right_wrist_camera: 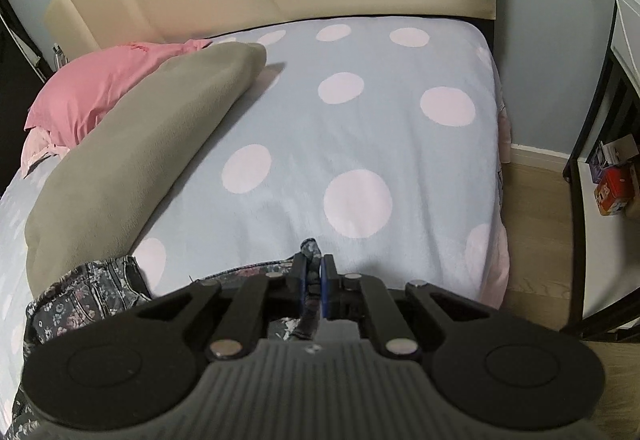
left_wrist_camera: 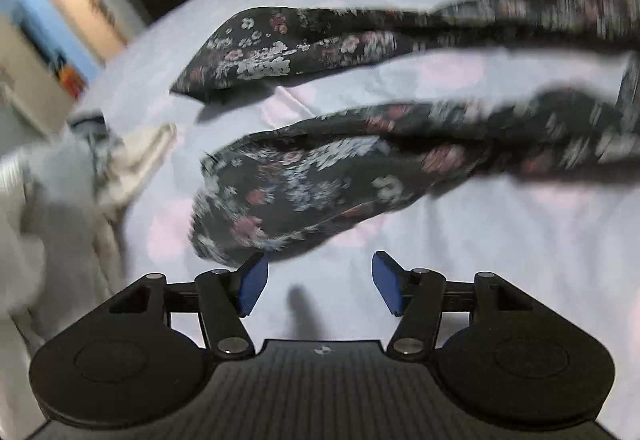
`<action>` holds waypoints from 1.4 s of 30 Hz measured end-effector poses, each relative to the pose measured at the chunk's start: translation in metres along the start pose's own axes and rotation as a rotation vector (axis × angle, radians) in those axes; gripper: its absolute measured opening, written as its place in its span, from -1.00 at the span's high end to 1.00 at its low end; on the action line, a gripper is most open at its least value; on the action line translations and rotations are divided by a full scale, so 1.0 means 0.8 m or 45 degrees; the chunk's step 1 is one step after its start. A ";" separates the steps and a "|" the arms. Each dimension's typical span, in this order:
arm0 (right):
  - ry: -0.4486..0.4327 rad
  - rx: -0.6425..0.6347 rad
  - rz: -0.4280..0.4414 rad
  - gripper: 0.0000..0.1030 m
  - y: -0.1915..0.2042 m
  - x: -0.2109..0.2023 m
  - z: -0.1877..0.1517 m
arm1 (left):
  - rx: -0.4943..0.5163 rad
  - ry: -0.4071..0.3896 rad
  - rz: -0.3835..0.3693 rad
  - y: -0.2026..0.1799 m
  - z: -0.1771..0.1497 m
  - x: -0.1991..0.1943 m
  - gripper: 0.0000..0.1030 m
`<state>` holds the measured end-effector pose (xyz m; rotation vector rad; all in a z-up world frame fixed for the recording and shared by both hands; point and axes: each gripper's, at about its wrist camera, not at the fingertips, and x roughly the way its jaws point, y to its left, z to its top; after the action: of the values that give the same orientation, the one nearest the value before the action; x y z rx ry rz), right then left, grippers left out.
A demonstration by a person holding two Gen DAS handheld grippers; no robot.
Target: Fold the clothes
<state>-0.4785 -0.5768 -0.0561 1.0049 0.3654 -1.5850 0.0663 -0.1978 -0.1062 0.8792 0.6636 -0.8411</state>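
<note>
Right gripper (right_wrist_camera: 316,282) pinches the pants (left_wrist_camera: 288,184); your left gripper (left_wrist_camera: 318,282) is spread, empty. Grab a leg hem next.

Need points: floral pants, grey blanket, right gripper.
floral pants (left_wrist_camera: 280,196), left wrist view, on the nearer leg's cuff end.
grey blanket (right_wrist_camera: 140,144), right wrist view, on its broad top face.
right gripper (right_wrist_camera: 315,280), right wrist view, between the fingertips pinching the pants.
</note>
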 end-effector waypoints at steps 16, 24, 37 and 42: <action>0.034 0.021 -0.017 0.84 -0.004 0.009 -0.004 | 0.324 -0.115 0.229 -0.032 0.002 0.032 0.92; 0.000 0.036 0.012 0.84 0.000 -0.002 0.003 | 0.205 -0.192 0.310 0.019 0.025 -0.056 0.94; 0.069 0.178 -0.051 1.00 -0.039 -0.021 0.004 | 0.259 0.019 0.207 0.031 -0.057 -0.174 0.95; -0.015 0.134 -0.257 1.00 -0.067 -0.027 0.014 | 0.395 0.174 0.098 0.013 -0.098 -0.171 0.96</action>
<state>-0.5327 -0.5554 -0.0487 1.0648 0.3881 -1.8068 -0.0077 -0.0790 -0.0324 1.2437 0.6224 -0.8326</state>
